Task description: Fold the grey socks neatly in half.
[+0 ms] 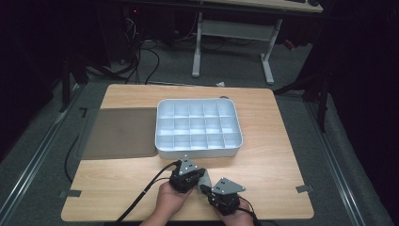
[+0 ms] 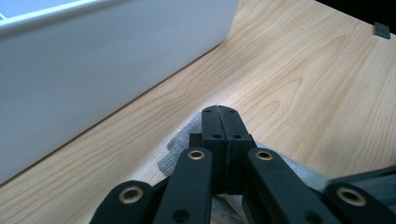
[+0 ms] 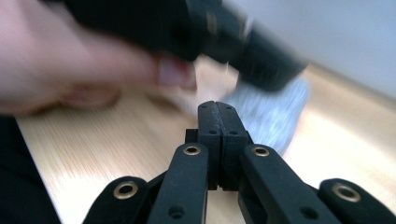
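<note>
Grippers, left (image 1: 203,177) and right (image 1: 205,189), are sitting clenched, jaws together and grasping nothing, over a grey cloth (image 2: 180,144) beside the white tray (image 1: 162,141), seemingly readying a wipe.

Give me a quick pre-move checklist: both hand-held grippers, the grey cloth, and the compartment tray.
1. Left hand-held gripper shut: ok, jaws together in its own view.
2. Right hand-held gripper shut: ok, jaws together.
3. Grey cloth gripped by either: cannot tell; it lies under the left jaws.
4. White compartment tray unobstructed: ok, its visible cells look empty.
5. Tray squarely on the wooden table: ok.
6. Right gripper view sharp: not ok, blurred.
</note>
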`<act>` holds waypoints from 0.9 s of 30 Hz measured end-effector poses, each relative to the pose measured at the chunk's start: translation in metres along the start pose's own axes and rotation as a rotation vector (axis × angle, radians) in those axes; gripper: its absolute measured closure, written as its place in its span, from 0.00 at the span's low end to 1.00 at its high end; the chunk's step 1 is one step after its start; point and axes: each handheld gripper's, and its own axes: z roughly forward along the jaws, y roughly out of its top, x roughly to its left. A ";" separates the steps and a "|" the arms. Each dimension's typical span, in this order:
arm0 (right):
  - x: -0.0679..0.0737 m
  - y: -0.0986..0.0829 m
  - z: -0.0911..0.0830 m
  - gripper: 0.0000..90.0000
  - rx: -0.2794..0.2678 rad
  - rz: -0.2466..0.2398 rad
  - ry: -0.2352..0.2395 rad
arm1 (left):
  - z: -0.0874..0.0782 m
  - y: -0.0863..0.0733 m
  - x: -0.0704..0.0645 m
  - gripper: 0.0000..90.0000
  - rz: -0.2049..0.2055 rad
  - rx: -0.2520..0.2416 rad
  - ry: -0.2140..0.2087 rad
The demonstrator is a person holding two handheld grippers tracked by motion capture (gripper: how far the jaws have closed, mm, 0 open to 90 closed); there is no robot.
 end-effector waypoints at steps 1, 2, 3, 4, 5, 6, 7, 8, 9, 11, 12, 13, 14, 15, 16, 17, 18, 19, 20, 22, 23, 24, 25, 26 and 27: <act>-0.001 -0.001 0.001 1.00 0.002 0.008 0.007 | 0.000 0.000 0.000 1.00 0.001 -0.001 0.000; -0.001 0.000 0.002 1.00 0.006 0.008 0.010 | 0.000 -0.001 0.001 1.00 0.003 0.000 -0.001; -0.001 0.000 0.003 1.00 0.012 0.005 0.011 | 0.000 -0.001 0.001 1.00 0.001 -0.001 -0.002; -0.001 -0.001 0.003 1.00 0.012 0.007 0.013 | 0.000 -0.002 0.002 1.00 -0.004 -0.006 -0.005; -0.001 -0.002 0.003 1.00 0.008 0.009 0.018 | 0.000 -0.003 0.002 1.00 -0.004 -0.007 -0.007; -0.002 -0.002 0.004 1.00 0.007 0.010 0.022 | 0.000 -0.003 0.003 1.00 -0.004 -0.009 -0.008; -0.002 -0.002 0.004 1.00 0.007 0.012 0.024 | 0.000 -0.004 0.003 1.00 -0.005 -0.012 -0.008; -0.003 -0.002 0.004 1.00 0.008 0.013 0.025 | 0.000 -0.004 0.003 1.00 -0.007 -0.014 -0.010; -0.003 -0.002 0.004 1.00 0.006 0.016 0.028 | 0.000 -0.004 0.003 1.00 -0.009 -0.015 -0.011; -0.004 -0.001 0.002 1.00 0.003 0.027 0.037 | 0.000 -0.004 0.003 1.00 -0.009 -0.018 -0.009; -0.006 0.000 -0.001 1.00 -0.011 0.038 0.048 | 0.000 -0.004 0.003 1.00 -0.010 -0.018 -0.008; -0.009 0.001 -0.004 1.00 -0.033 0.055 0.057 | 0.001 -0.004 0.003 1.00 -0.011 -0.019 -0.009; -0.012 0.002 -0.009 0.97 -0.054 0.069 0.063 | 0.001 -0.004 0.003 1.00 -0.011 -0.020 -0.009; -0.014 0.003 -0.011 0.94 -0.062 0.075 0.060 | 0.001 -0.004 0.003 1.00 -0.013 -0.021 -0.010; -0.017 0.004 -0.014 0.92 -0.074 0.089 0.058 | 0.001 -0.004 0.003 1.00 -0.014 -0.021 -0.010; -0.019 0.004 -0.015 0.91 -0.080 0.098 0.058 | 0.001 -0.004 0.003 1.00 -0.014 -0.021 -0.010; -0.022 0.005 -0.015 0.88 -0.082 0.119 0.055 | 0.001 -0.004 0.003 1.00 -0.014 -0.021 -0.010; -0.023 0.005 -0.015 0.86 -0.081 0.133 0.053 | 0.001 -0.004 0.003 1.00 -0.014 -0.021 -0.009; -0.024 0.005 -0.015 0.82 -0.077 0.140 0.051 | 0.001 -0.004 0.003 1.00 -0.014 -0.021 -0.009; -0.026 0.005 -0.013 0.73 -0.074 0.160 0.049 | 0.001 -0.005 0.003 1.00 -0.015 -0.024 -0.009; -0.027 0.006 -0.012 0.69 -0.062 0.184 0.047 | 0.001 -0.005 0.003 1.00 -0.016 -0.024 -0.009; -0.028 0.007 -0.010 0.67 -0.061 0.193 0.042 | 0.001 -0.005 0.003 1.00 -0.017 -0.025 -0.009; -0.028 0.007 -0.009 0.64 -0.052 0.205 0.042 | 0.001 -0.005 0.003 1.00 -0.016 -0.024 -0.009; -0.029 0.007 -0.007 0.61 -0.040 0.218 0.042 | 0.000 -0.005 0.003 1.00 -0.017 -0.023 -0.010; -0.030 0.006 -0.005 0.58 -0.023 0.228 0.041 | 0.000 -0.005 0.003 1.00 -0.018 -0.024 -0.010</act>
